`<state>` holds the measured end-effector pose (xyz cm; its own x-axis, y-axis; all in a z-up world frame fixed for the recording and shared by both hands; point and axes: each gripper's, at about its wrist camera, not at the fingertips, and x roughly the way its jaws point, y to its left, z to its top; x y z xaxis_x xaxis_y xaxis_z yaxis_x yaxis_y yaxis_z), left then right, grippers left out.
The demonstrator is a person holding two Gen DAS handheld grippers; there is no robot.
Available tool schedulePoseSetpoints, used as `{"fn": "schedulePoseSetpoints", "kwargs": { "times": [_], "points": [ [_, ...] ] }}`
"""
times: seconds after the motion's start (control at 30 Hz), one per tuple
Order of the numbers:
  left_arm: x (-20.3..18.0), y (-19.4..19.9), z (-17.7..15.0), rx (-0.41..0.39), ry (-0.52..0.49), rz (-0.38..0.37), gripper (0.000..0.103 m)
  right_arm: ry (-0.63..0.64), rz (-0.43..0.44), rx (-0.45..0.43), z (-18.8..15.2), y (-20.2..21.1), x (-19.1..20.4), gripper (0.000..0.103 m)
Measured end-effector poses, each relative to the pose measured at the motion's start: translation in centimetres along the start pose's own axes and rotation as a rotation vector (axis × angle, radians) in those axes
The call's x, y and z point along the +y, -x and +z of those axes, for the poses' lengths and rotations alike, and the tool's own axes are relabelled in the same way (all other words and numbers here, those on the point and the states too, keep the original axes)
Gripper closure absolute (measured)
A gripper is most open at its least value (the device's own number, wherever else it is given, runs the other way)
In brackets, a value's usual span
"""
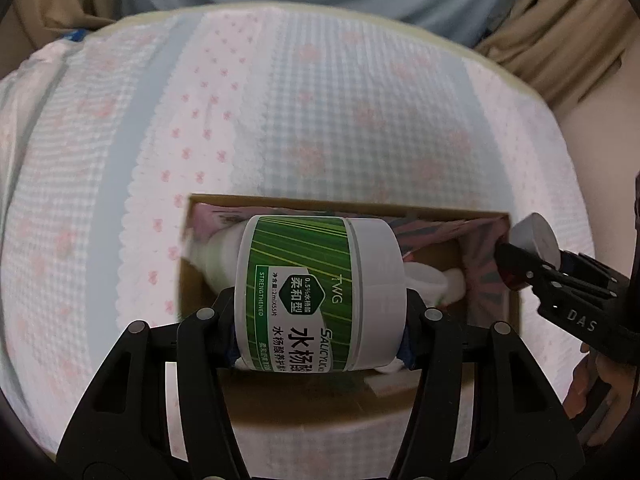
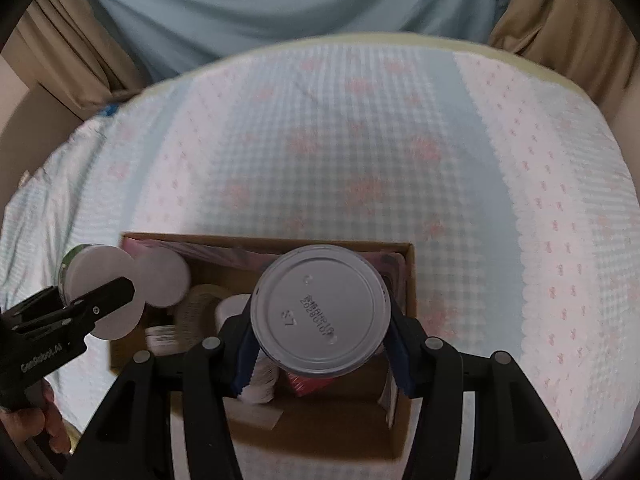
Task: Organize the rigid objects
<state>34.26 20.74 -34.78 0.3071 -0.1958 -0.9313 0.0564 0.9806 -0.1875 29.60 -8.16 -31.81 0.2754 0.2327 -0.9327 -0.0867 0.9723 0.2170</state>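
Observation:
My left gripper (image 1: 320, 320) is shut on a white jar with a green label (image 1: 316, 292), held on its side over the open cardboard box (image 1: 516, 312). In the right wrist view the same jar (image 2: 102, 292) shows at the left edge, over the box's left side. My right gripper (image 2: 320, 344) is shut on a can (image 2: 320, 310) whose grey stamped end faces the camera, above the box (image 2: 408, 280). The can's end (image 1: 534, 236) shows at the box's right rim in the left wrist view. White bottles (image 1: 212, 248) lie inside.
The box sits on a bed with a pale blue and pink patterned sheet (image 2: 360, 160). Inside it are a white round lid (image 2: 164, 276), pink packaging (image 2: 308, 384) and other small items. Curtains (image 2: 560, 12) hang behind the bed. A hand (image 2: 40, 428) shows lower left.

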Motion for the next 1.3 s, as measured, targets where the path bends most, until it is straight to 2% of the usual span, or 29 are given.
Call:
{"fn": "schedulePoseSetpoints", "kwargs": {
  "times": [0.23,0.43,0.47,0.5,0.53,0.57,0.6,0.63,0.73,0.9,1.1,1.3],
  "points": [
    [-1.5,-4.0,0.6,0.047,-0.057,0.015,0.05,-0.043,0.003,0.06,0.2,-4.0,-0.7,0.053],
    [-2.4,-4.7,-0.3,0.077,-0.12,0.054,0.05,-0.088,0.027,0.086,0.3,-5.2,-0.9,0.052],
    [-2.4,-4.7,-0.4,0.083,-0.114,0.066,0.046,-0.094,0.033,0.093,0.3,-5.3,-0.8,0.051],
    [-2.3,-4.5,-0.4,0.08,-0.11,0.069,0.037,-0.114,0.047,0.098,0.3,-5.5,-0.9,0.047],
    [-2.3,-4.1,-0.5,0.071,-0.104,0.066,0.003,-0.129,0.057,0.092,0.2,-5.3,-1.1,0.041],
    [-2.2,-3.6,-0.6,0.054,-0.099,0.057,0.0,-0.153,0.065,0.077,0.2,-4.9,-1.4,0.023],
    [-2.1,-3.4,-0.6,0.046,-0.099,0.051,0.0,-0.164,0.099,0.069,0.1,-4.6,-1.4,0.005],
    [-2.0,-3.2,-0.7,0.044,-0.103,0.051,0.0,-0.167,0.098,0.072,0.2,-4.4,-1.4,0.0],
    [-1.5,-3.0,-1.0,0.052,-0.108,0.07,0.0,-0.163,0.062,0.056,0.0,-3.4,-1.1,0.0],
    [-0.3,-1.8,-1.3,0.031,-0.073,0.058,0.0,-0.154,0.044,0.034,-0.6,-1.7,-0.7,0.0],
    [0.2,1.7,-1.9,-0.017,-0.051,0.049,0.0,-0.156,0.043,0.006,-1.7,0.6,-0.3,0.0],
    [-1.1,6.0,-3.1,-0.071,-0.067,0.047,0.0,-0.146,0.05,-0.012,-3.1,4.3,0.3,0.0]
  ]
}}
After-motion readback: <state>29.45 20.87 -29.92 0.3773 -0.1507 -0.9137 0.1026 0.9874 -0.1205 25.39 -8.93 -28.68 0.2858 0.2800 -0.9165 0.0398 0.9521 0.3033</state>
